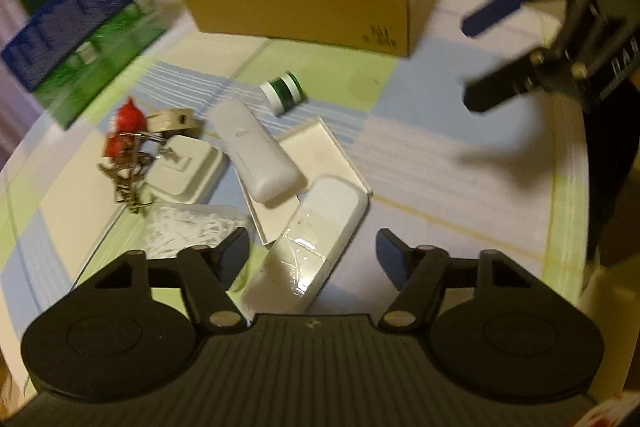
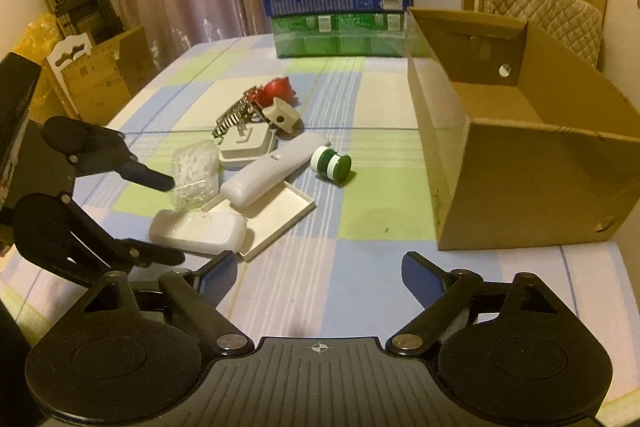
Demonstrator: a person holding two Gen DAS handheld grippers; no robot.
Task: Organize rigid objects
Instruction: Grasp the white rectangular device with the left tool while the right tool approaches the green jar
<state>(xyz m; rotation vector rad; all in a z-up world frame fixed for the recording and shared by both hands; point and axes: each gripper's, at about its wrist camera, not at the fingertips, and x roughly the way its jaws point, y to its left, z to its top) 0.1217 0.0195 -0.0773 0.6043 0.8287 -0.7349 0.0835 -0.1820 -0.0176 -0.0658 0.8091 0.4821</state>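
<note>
Over white case – left gripper jaws apart, untouching; right gripper – wide, empty.

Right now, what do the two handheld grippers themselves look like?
Both are the same build. The left gripper and right gripper each have a black ribbed base plate, two round black discs at the sides, and black linkage arms joined by silver rivets. The fingers carry dark blue pads. The right gripper's plate shows a small white crosshair mark. No sleeves or cables show.

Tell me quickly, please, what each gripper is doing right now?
Left gripper: open, holding nothing, straddling the white case.
Right gripper: open, empty, above the tablecloth.
</note>
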